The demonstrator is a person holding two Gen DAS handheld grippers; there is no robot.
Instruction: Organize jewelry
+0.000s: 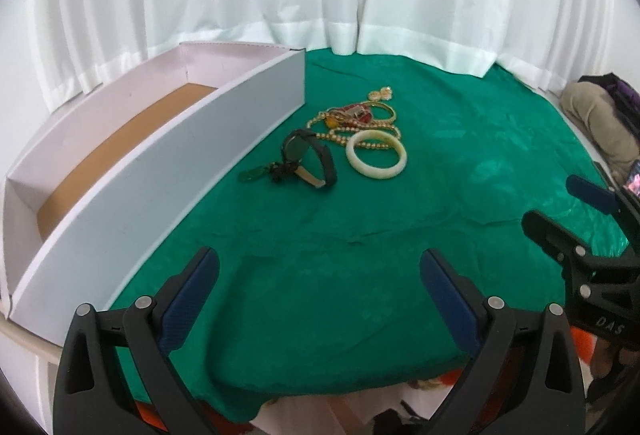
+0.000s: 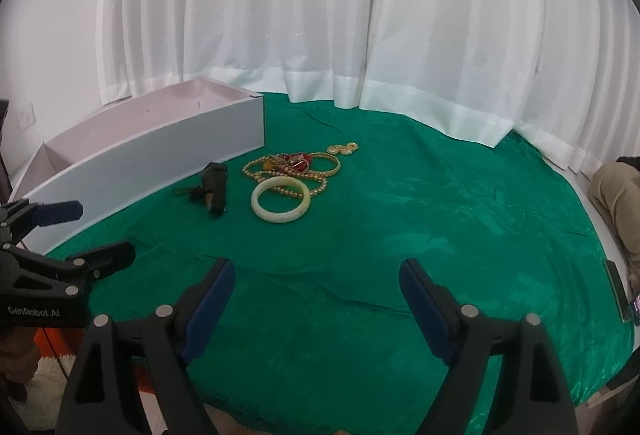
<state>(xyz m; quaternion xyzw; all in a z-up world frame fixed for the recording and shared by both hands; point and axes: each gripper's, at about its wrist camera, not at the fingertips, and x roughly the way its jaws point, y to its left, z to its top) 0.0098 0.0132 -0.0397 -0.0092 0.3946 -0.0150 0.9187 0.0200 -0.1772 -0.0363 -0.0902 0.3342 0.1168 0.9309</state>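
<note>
"GenRobot.AI" is printed on the left gripper (image 2: pixel 76 235) body; "DAS" shows on the right gripper (image 1: pixel 560 203). Both hover with fingers spread wide and hold nothing. The jewelry lies well ahead in a heap on the green cloth (image 1: pixel 460 163): a white bangle (image 1: pixel 376 154), a black band (image 1: pixel 310 159), and gold chains (image 1: pixel 352 123). Just left of it stands the white box (image 1: pixel 160 171), open-topped. Bare cloth spreads between grippers and heap. White curtains (image 2: pixel 320 15) hang behind.
</note>
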